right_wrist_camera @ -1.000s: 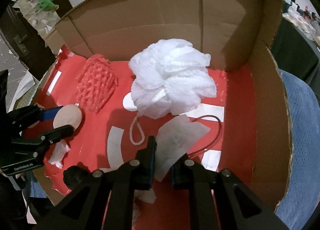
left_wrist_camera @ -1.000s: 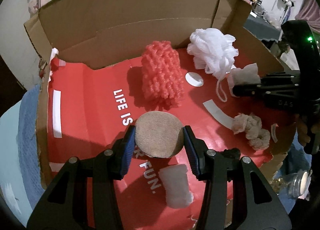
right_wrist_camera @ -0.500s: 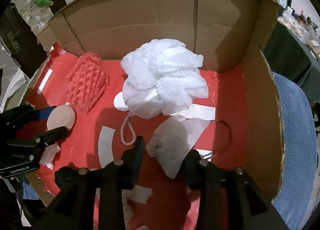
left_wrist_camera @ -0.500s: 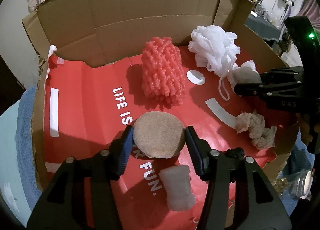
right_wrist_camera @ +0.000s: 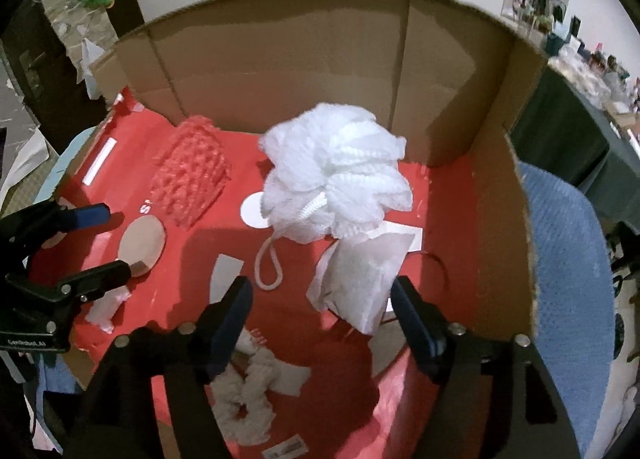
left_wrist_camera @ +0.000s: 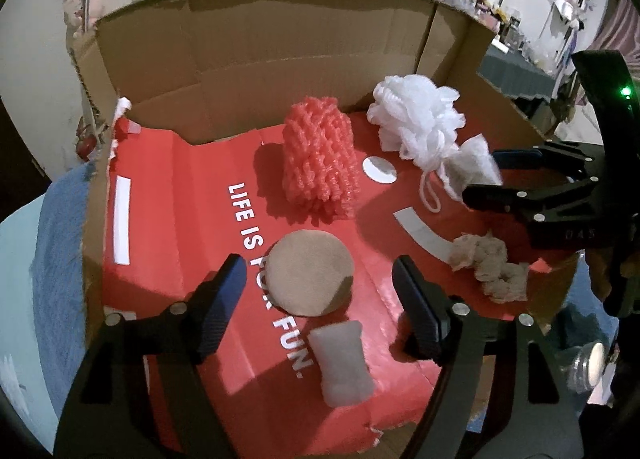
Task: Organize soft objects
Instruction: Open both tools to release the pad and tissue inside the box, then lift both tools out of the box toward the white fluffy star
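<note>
Both grippers are letting go inside the cardboard box (left_wrist_camera: 280,59). My L gripper (left_wrist_camera: 320,279) has its jaws opening, pads spread clear on either side of the tan round pad (left_wrist_camera: 310,273), which lies flat on the red floor between the fingers, not pinched. Just below that, closer to the wrist, lies a small white foam piece (left_wrist_camera: 344,363). Ahead of the L tips stands the pink foam net (left_wrist_camera: 320,159).

R gripper (right_wrist_camera: 322,299) is opening too; the white mesh pouch (right_wrist_camera: 362,277) sits loose between its fingers, nearer the R finger, with no pad pressing on it. The white bath pouf (right_wrist_camera: 336,183) is just ahead, touching the pouch. A beige scrunchie (right_wrist_camera: 248,395) lies under the R gripper's L finger.

To do the release well, I'd say: let both jaws go fully wide before lifting, then pull straight back along the fingers so no pad drags anything. Watch the pouf's cord loop (right_wrist_camera: 268,263) near the R gripper's L finger; it could snag.
</note>
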A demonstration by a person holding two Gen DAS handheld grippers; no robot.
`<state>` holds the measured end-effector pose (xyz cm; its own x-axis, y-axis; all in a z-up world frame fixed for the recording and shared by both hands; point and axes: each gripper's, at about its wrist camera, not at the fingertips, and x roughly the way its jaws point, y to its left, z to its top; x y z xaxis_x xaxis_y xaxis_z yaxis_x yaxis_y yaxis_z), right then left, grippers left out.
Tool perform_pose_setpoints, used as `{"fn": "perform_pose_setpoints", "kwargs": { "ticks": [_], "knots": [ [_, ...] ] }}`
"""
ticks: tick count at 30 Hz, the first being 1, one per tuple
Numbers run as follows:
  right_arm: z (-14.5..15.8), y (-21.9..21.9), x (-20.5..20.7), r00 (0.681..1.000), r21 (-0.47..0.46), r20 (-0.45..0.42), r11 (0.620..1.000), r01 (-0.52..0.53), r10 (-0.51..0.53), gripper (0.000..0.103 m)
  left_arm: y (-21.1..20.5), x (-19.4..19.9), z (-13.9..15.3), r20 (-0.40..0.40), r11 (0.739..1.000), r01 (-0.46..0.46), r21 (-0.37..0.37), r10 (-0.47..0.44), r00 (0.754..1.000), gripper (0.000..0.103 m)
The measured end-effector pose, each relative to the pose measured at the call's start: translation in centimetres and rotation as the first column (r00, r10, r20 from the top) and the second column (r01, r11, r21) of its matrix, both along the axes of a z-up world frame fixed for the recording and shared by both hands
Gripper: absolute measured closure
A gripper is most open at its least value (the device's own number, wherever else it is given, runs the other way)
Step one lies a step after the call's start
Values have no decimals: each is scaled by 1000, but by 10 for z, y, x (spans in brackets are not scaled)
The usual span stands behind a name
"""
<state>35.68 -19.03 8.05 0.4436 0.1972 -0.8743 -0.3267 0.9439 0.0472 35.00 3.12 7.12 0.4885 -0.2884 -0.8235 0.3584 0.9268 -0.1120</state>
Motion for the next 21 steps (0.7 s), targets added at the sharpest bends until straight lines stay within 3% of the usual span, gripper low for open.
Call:
{"fn": "perform_pose_setpoints", "kwargs": {
  "ticks": [3, 6, 11, 16, 21],
  "knots": [
    [12, 2, -11, 999, -11, 33, 1000, -3, 3, 23, 1, -9, 8, 15, 1000, -6, -16, 6, 1000, 27],
    [23, 1, -21, 998, -13, 61, 1000, 2, -1, 20, -1, -22, 18, 42, 1000, -11, -26, 12, 999, 19],
    [41, -10, -42, 994, 12, 110, 1000, 10, -12, 18, 2, -50, 38, 101, 999, -15, -45, 20, 995, 19],
    [66, -25, -78, 980, 36, 197, 999, 12, -19, 10, 4, -84, 60, 165, 998, -26, -63, 36, 986, 11],
    [96, -31, -128, 953, 63, 301, 998, 14, -32, 4, 3, -127, 82, 246, 995, -38, -91, 59, 967, 10]
  ]
}}
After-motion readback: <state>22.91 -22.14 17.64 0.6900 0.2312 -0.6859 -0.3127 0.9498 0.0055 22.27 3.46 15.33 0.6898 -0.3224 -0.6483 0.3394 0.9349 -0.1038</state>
